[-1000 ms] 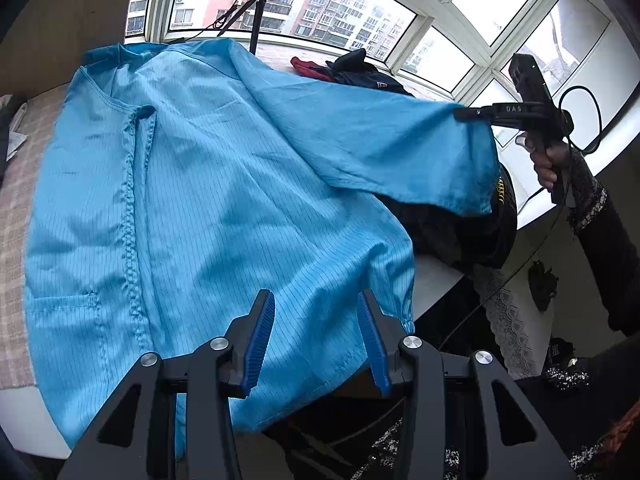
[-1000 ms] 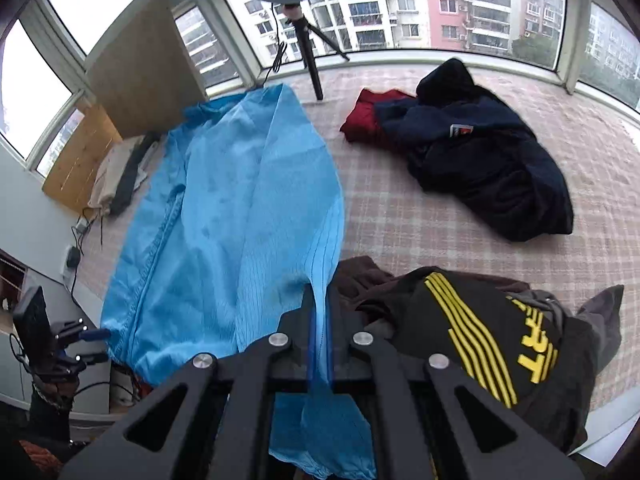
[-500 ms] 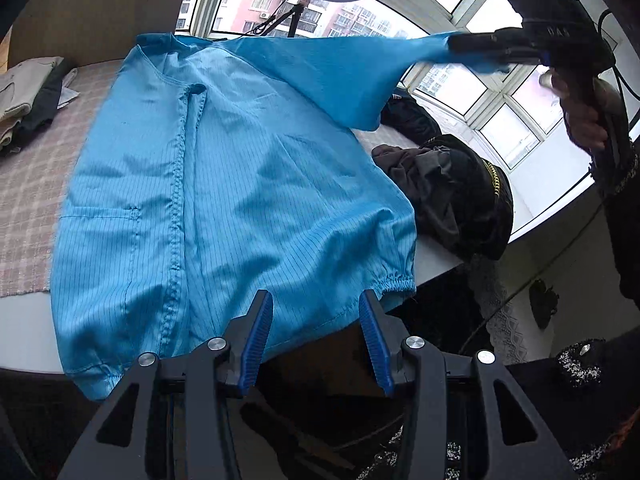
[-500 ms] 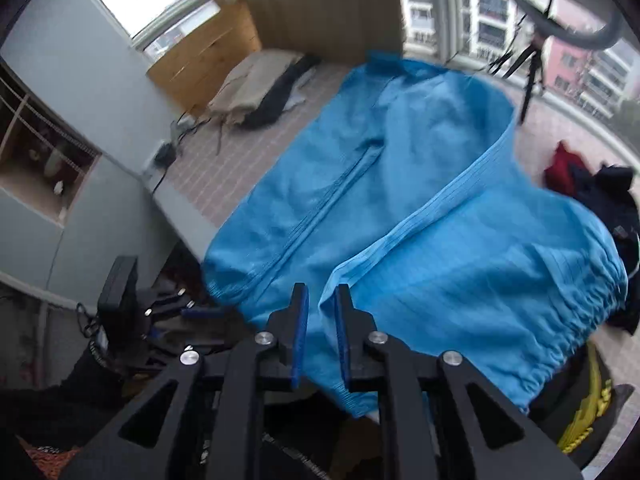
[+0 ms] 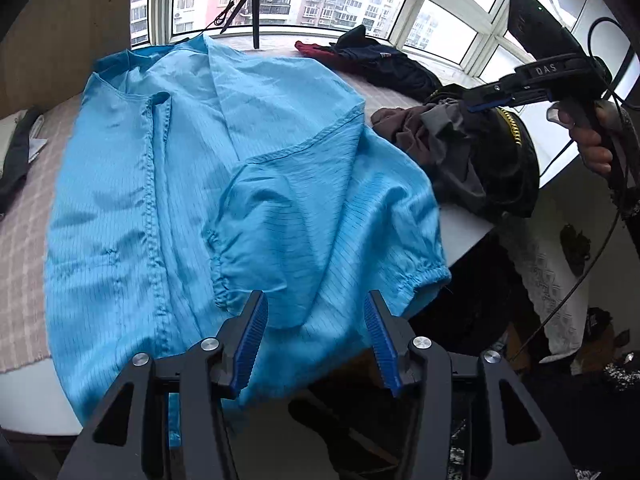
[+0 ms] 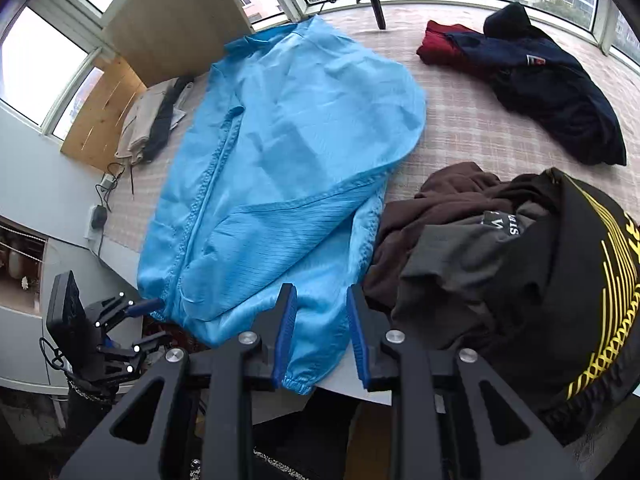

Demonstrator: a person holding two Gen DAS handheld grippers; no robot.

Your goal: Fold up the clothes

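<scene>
A light blue jacket [image 5: 160, 184] [image 6: 288, 128] lies front-up on the checked tablecloth [image 6: 480, 128]. One sleeve [image 5: 304, 184] is folded across its front, cuff [image 5: 218, 268] near the zip. My left gripper [image 5: 316, 340] hovers over the near hem with its jaws opening and nothing pressed between them. In the right wrist view its tip [image 6: 146, 305] is close to the hem's left corner. My right gripper [image 6: 320, 332] [image 5: 490, 100], held by a hand [image 5: 592, 148], is above the gathered hem corner [image 6: 296, 384]. Its jaws are opening and the pads do not touch the cloth.
A heap of brown, grey and black-and-yellow clothes [image 6: 500, 264] [image 5: 480, 160] lies right of the jacket. Navy and red garments [image 6: 540, 72] lie at the back by the windows, beside a tripod [image 5: 254, 16]. Beige and dark clothes [image 6: 156, 128] sit at the far left. The hem hangs over the table edge [image 5: 464, 236].
The right gripper carried the sleeve across the jacket, let it go and drew back right with jaws apart. The sleeve now rests on the jacket's front. The left jaws widened.
</scene>
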